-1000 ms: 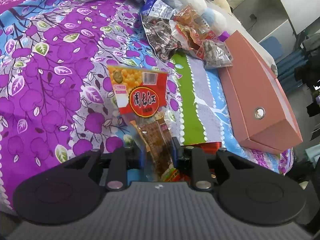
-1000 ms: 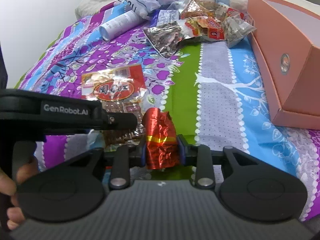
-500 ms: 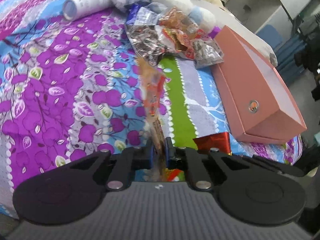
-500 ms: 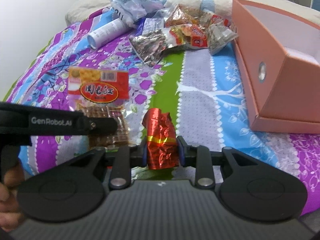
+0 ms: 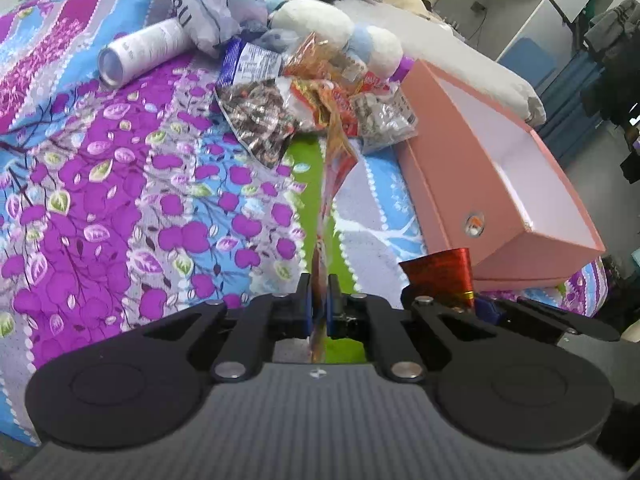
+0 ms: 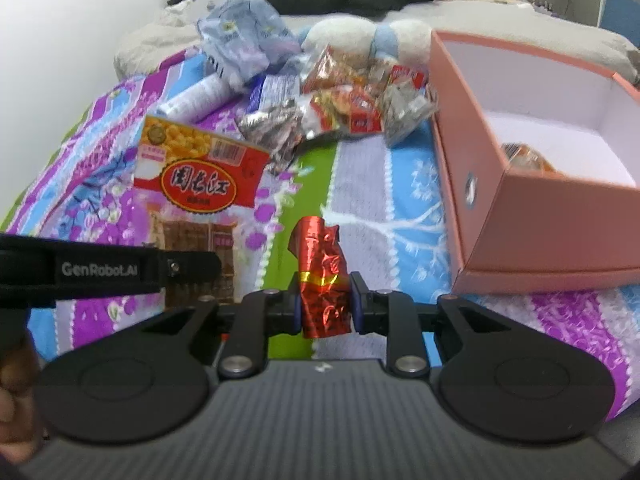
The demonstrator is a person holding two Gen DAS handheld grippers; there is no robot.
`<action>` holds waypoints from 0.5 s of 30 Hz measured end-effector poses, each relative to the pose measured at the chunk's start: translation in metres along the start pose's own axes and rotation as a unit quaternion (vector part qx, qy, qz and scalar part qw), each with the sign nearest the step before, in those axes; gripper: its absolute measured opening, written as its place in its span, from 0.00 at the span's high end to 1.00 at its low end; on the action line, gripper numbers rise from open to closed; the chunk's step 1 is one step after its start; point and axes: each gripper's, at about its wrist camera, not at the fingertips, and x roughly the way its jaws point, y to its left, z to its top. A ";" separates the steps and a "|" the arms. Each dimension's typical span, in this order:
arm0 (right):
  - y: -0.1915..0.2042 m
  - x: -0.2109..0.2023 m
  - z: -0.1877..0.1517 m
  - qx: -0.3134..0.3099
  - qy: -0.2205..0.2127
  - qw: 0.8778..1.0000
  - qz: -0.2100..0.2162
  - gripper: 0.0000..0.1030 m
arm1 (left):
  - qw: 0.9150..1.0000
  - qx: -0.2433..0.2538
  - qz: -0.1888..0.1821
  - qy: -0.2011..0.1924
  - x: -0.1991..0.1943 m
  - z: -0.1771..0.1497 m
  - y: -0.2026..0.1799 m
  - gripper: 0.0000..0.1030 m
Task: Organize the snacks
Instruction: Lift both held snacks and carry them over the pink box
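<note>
My left gripper (image 5: 319,304) is shut on a flat red and yellow snack bag (image 5: 335,168), held up edge-on above the bed; its printed face shows in the right wrist view (image 6: 196,168). My right gripper (image 6: 325,304) is shut on a crumpled red foil snack (image 6: 322,280), also seen in the left wrist view (image 5: 438,276). An open pink box (image 6: 520,216) lies to the right with an orange snack (image 6: 524,158) inside. A pile of snack bags (image 5: 312,100) lies at the far end of the bed.
A floral purple bedsheet (image 5: 120,200) covers the bed. A white cylinder can (image 5: 144,50), a pale blue plastic bag (image 5: 216,4) and a plush toy (image 5: 320,24) lie behind the snack pile. The bed edge drops off right of the box.
My left gripper has lifted the red and yellow snack bag off the sheet and turned it edge-on. Both grippers have risen and moved toward the pink box, whose inside now shows.
</note>
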 end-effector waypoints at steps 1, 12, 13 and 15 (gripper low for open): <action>-0.001 -0.004 0.003 0.003 -0.004 1.000 0.001 0.75 | 1.000 0.002 -0.001 -0.003 -0.003 0.003 -0.002 0.93; -0.014 -0.046 0.050 0.012 -0.066 0.998 -0.003 0.75 | 0.999 0.029 -0.010 -0.034 -0.036 0.048 -0.039 0.93; -0.015 -0.049 0.054 0.012 -0.072 0.997 -0.004 0.75 | 0.999 0.034 -0.011 -0.040 -0.040 0.053 -0.044 0.93; -0.019 -0.057 0.063 0.015 -0.086 0.996 -0.009 0.75 | 0.998 0.036 -0.015 -0.048 -0.046 0.062 -0.052 0.93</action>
